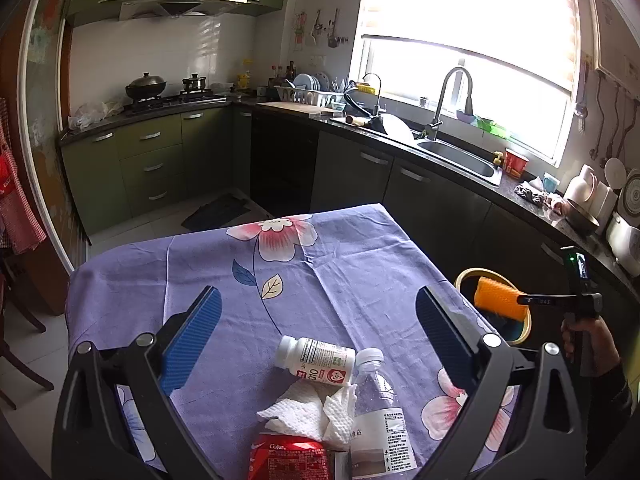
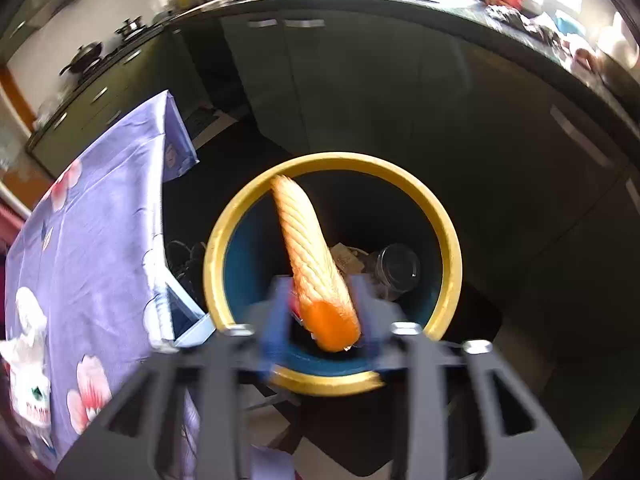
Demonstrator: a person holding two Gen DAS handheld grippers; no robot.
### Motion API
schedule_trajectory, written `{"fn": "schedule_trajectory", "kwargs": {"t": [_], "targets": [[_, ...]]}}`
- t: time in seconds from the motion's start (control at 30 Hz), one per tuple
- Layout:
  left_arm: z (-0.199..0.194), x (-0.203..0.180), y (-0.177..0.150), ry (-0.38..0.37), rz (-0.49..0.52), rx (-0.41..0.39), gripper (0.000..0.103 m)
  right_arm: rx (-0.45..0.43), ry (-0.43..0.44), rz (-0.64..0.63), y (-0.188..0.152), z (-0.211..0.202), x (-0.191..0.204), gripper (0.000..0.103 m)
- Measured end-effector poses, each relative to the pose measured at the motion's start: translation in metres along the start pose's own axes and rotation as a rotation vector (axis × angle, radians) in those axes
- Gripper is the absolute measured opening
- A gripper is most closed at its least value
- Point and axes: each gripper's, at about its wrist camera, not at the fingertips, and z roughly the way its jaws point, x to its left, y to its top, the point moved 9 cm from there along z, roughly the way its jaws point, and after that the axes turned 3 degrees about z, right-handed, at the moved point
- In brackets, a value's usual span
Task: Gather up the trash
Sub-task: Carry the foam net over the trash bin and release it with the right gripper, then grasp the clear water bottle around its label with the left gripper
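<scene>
Where cabinets curve, floral tablecloth (image 1: 340,264) beside bin (image 2: 448,240).

1. Counted one white pill bottle (image 1: 315,357) lying on its side on the tablecloth (image 1: 352,264).
2. Counted one clear plastic water bottle (image 1: 378,412), also lying down.
3. Counted one red Coke can (image 1: 289,456) at the near edge.
4. Counted one crumpled white paper towel (image 1: 310,412).
5. Counted one orange ribbed packet (image 2: 316,264) above the bin.
6. Counted one yellow-rimmed bin (image 2: 450,248), with one clear jar (image 2: 396,270) visible inside.
7. Counted two grippers: left gripper (image 1: 318,320) and right gripper (image 2: 324,320).
8. Counted two pots on the stove: one dark wok (image 1: 146,85) and one small steel pot (image 1: 195,82).
9. Counted one tall faucet (image 1: 450,96) over one sink (image 1: 460,156).
</scene>
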Motion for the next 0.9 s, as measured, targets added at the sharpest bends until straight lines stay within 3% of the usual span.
{"fn": "schedule_trajectory", "kwargs": {"t": [0.27,0.47,0.6,0.73,0.9], "targets": [[0.004,-0.008,-0.005,-0.003,0.022,0.025,0.093,-0.075,0.048,0.004,-0.007,-0.035,0.003,0.052],[0.013,-0.023,-0.018,-0.025,0.051,0.096,0.093,-0.093,0.088,-0.003,-0.017,-0.051,0.008,0.058],[0.022,-0.035,-0.038,-0.064,0.066,0.213,0.093,-0.084,0.113,-0.012,-0.025,-0.049,0.013,0.058],[0.036,-0.048,-0.071,-0.157,0.017,0.412,0.093,-0.073,0.135,-0.015,-0.030,-0.044,0.014,0.058],[0.045,-0.060,-0.106,-0.197,0.001,0.596,0.093,-0.060,0.159,-0.011,-0.036,-0.039,0.012,0.058]]}}
